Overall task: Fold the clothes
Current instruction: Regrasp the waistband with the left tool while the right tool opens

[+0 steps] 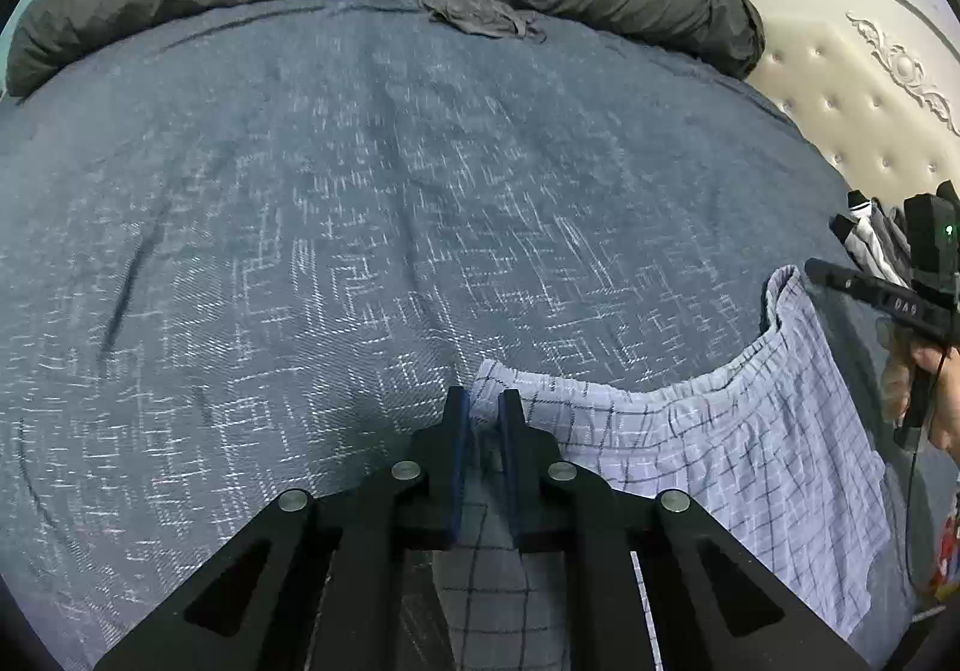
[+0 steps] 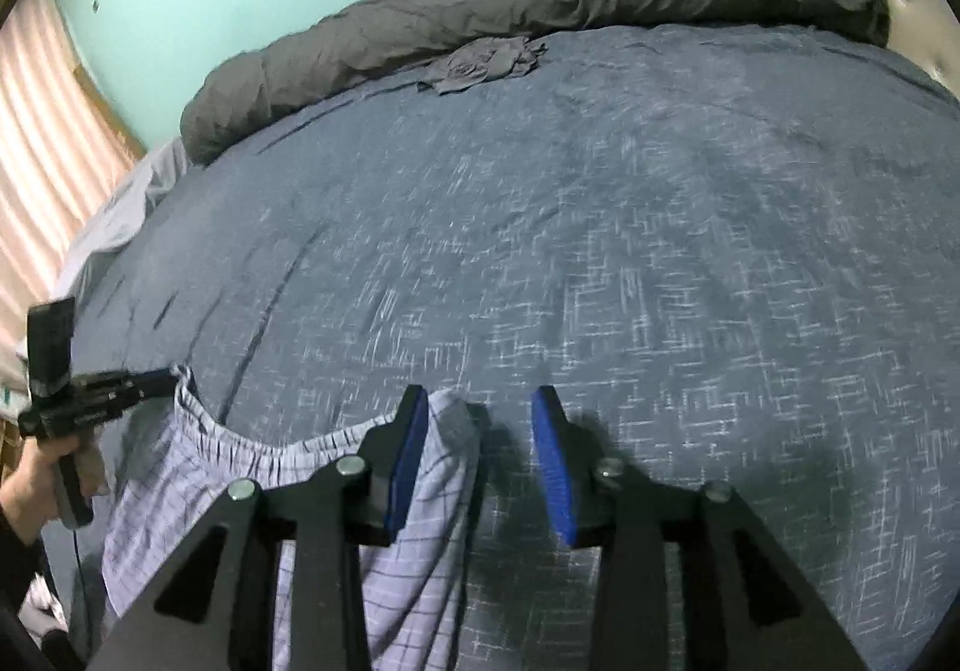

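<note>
Two grippers at the pale blue checked cotton shorts (image 1: pixel 750 449) on the blue-grey patterned bedspread (image 1: pixel 360 227). We note the left gripper (image 1: pixel 483 413) pinching their waistband corner; right gripper (image 2: pixel 480 419) jaws spread, opposite corner against one pad.

left tongs (image 1: pixel 483 407): black frame, dark blue pads, round silver screws, lower centre.
right tongs (image 2: pixel 480 419): black frame, bright blue pads, silver screws.
hand (image 2: pixel 36 476): dark sleeve, lower left; black cable below.
</note>
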Demonstrator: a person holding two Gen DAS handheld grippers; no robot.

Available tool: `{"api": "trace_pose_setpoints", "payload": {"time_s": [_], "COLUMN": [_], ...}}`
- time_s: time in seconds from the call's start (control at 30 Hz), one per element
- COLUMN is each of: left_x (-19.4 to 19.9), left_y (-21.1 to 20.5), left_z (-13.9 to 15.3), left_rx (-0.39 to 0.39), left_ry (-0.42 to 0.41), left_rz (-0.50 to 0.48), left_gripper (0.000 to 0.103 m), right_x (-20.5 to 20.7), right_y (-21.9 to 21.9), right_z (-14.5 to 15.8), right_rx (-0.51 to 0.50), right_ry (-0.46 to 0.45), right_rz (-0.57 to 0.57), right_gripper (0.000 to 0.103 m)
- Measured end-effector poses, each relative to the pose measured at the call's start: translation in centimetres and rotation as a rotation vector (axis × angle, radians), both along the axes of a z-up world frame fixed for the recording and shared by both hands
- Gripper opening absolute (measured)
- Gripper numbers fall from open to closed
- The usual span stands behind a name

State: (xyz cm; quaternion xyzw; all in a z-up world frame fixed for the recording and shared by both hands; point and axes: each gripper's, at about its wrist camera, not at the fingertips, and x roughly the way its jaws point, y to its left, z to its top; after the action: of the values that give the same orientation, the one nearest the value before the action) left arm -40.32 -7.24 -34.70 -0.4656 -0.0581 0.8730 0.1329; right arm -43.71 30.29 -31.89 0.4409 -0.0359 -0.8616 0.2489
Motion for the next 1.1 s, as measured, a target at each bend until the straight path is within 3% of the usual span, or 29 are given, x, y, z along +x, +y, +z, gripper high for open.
{"api": "trace_pose_setpoints", "payload": {"time_s": [0.33, 0.5, 0.57, 0.67, 0.9, 1.1], "left_x": [-0.4, -1.0, -1.1, -1.0, -1.2, -3.5], "left_y": [-1.1, -1.5, -1.4, -1.8, -2.9, -3.5], "left_z": [1.1, 0.9, 0.8, 1.0, 2.1, 2.6], "left_rx": [0.002, 0.014, 0.019, 0.024, 0.034, 0.025], "left_ry": [0.016, 0.008, 0.008, 0.009, 0.019, 0.013], "left_rz": [0.047, 0.053, 0.056, 0.065, 0.104, 0.127], "left_gripper": [0.007, 0.007, 0.007, 0.007, 0.007, 0.007], "right_x": [-0.1, -0.3, -0.2, 0.4, 0.3, -1.6], "right_y": [-2.8, -2.7, -2.9, -3.0, -3.3, -4.7], "right_z": [-1.0, -1.7, -2.0, -1.5, 0.8, 1.8], "right_rx": [0.053, 0.054, 0.072, 0.073, 0.064, 0.098], "right_ry": [0.005, -0.025, -0.035, 0.008, 0.092, 0.087], "right_rz": [0.083, 0.073, 0.09, 0.098, 0.064, 0.024], "right_gripper": [0.036, 0.036, 0.021, 0.008, 0.006, 0.006]}}
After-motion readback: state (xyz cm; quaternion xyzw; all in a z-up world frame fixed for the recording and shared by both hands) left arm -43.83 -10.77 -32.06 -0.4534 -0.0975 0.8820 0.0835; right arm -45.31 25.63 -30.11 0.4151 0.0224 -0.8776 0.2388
